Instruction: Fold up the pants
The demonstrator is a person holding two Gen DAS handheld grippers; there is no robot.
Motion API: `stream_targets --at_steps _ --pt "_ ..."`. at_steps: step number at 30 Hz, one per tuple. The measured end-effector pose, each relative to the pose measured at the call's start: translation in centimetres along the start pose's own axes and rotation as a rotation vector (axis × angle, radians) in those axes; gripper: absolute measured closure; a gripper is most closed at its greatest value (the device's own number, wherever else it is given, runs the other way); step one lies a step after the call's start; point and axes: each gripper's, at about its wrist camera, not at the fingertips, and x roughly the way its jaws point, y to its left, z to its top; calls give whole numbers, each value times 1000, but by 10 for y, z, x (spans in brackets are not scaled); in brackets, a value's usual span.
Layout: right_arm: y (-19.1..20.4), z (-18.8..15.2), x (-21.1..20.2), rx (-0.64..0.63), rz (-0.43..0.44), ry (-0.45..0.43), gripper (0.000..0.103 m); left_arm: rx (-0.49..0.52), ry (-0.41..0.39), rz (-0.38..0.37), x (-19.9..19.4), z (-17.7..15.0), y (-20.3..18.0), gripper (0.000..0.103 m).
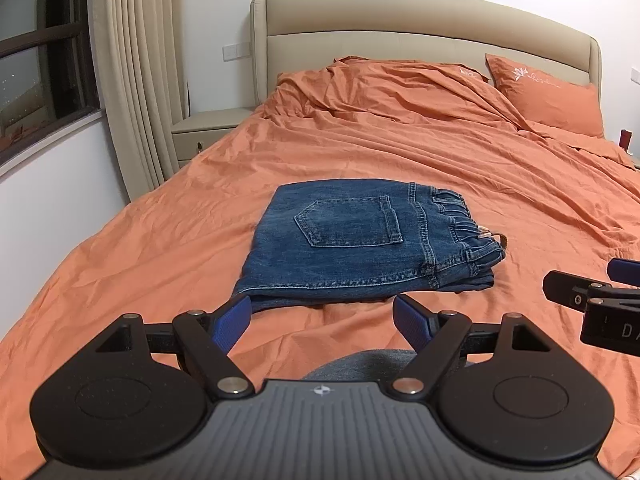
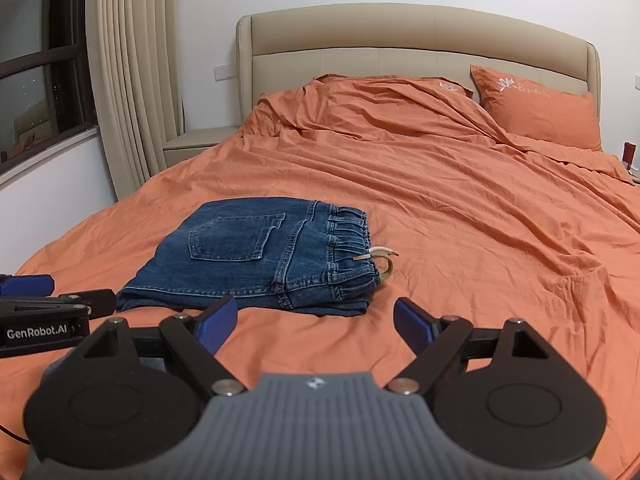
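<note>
Blue denim pants (image 1: 360, 240) lie folded into a compact stack on the orange bed cover, back pocket up, elastic waistband to the right with a beige drawstring (image 2: 384, 260) sticking out. They also show in the right wrist view (image 2: 260, 260). My left gripper (image 1: 322, 322) is open and empty, just in front of the stack's near edge. My right gripper (image 2: 314, 326) is open and empty, in front of the stack's near right corner. The right gripper shows at the right edge of the left wrist view (image 1: 580, 292); the left gripper shows at the left edge of the right wrist view (image 2: 60, 300).
The bed (image 1: 480, 168) has a rumpled orange cover, an orange pillow (image 1: 548, 96) at the back right and a beige headboard (image 1: 400, 28). A bedside table (image 1: 208, 132), curtain (image 1: 136, 60) and window (image 1: 36, 64) stand to the left.
</note>
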Motion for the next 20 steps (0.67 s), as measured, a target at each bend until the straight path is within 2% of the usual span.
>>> stream_targets --at_steps 20 --pt "-3 -2 1 -4 2 11 21 15 -21 -12 0 4 2 11"
